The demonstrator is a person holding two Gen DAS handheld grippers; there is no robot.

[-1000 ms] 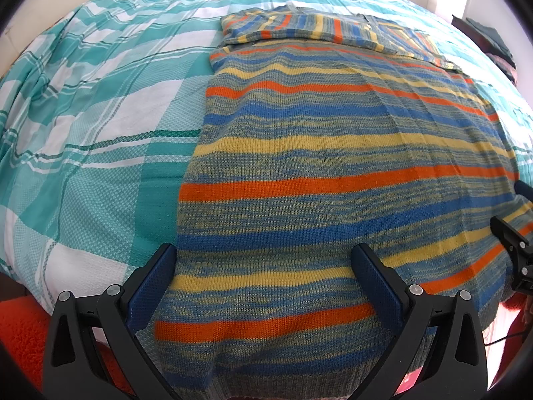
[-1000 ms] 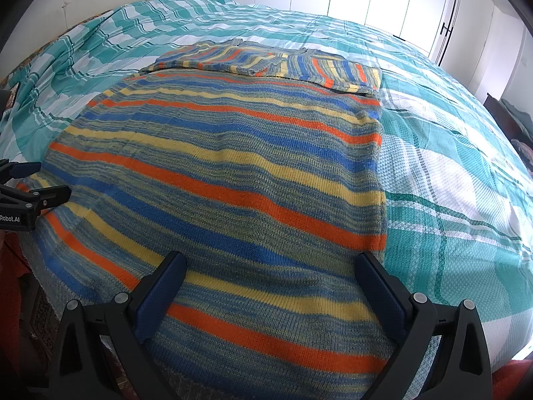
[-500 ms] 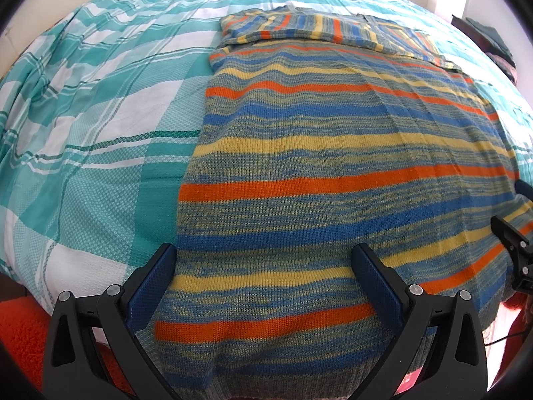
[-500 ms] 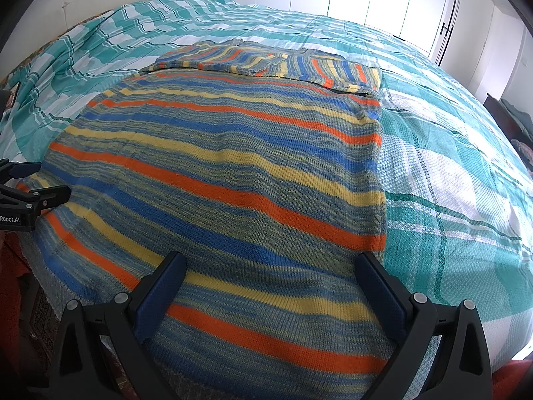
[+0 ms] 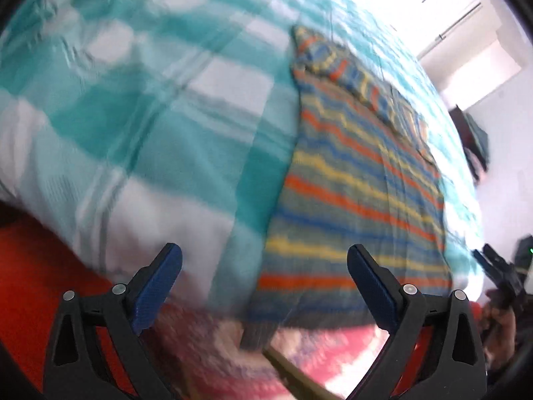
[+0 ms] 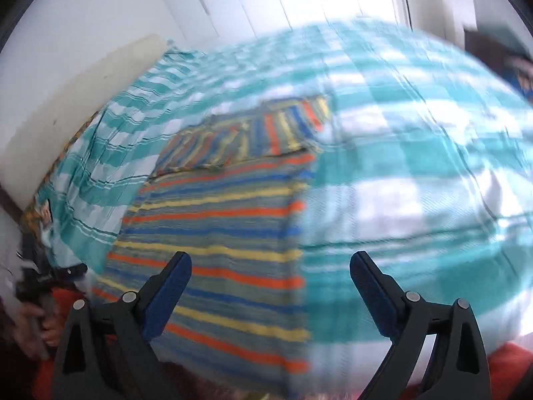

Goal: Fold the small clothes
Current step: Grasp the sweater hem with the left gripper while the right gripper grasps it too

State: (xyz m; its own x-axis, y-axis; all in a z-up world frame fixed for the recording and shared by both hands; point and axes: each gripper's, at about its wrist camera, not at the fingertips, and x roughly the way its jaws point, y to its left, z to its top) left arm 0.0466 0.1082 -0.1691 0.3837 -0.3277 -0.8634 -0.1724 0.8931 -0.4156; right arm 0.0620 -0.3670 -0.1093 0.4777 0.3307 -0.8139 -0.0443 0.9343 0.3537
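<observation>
Left wrist: sweater (image 5: 359, 183) right of open tool (image 5: 265, 268), apart.

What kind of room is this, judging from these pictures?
Most likely a bedroom. A striped knitted sweater lies flat on a bed with a teal and white checked cover, and tall white wardrobe doors stand behind it.

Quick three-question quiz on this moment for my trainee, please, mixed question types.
1. True or false: the left gripper grips the sweater.
2. The sweater lies on: A) floor, B) bedspread, C) chair?
3. In the right wrist view, what shows between the right gripper fingers?

Key: 1 false, both grippers are open and empty. 2 B. 3 The sweater's right edge and the teal check bedspread beside it.
</observation>
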